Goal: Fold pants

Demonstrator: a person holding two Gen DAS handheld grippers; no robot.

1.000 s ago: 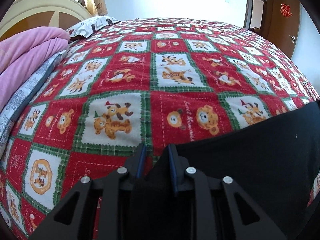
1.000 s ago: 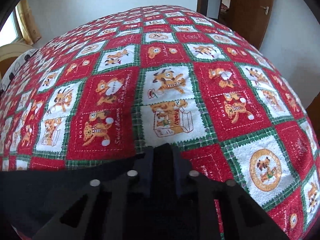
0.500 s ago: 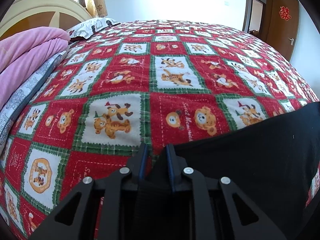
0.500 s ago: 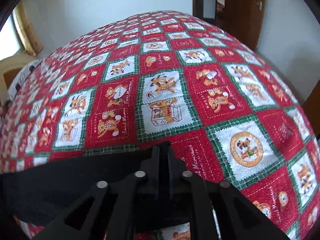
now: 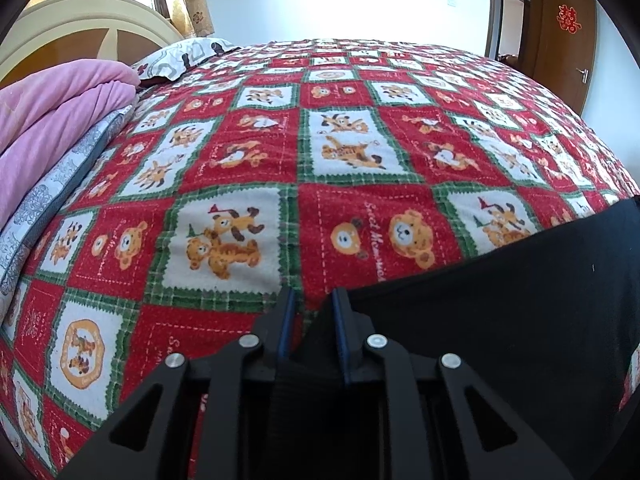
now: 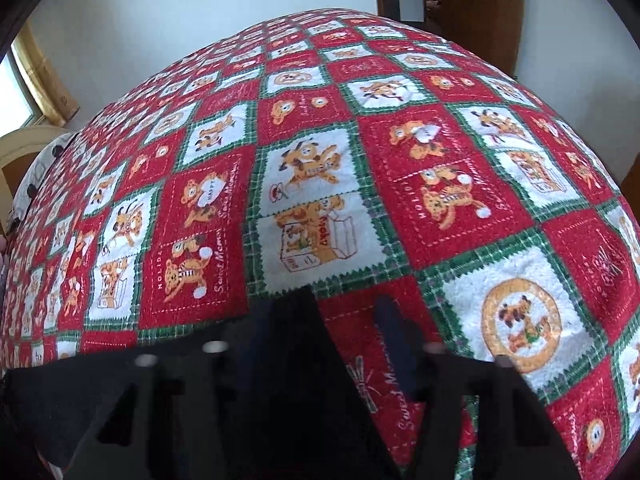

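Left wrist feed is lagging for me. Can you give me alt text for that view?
The left gripper pinches the near corner of the black pants, which spread to the right over a red, white and green bear-print blanket. A folded pink quilt lies at the left edge, and a wooden door stands far right.
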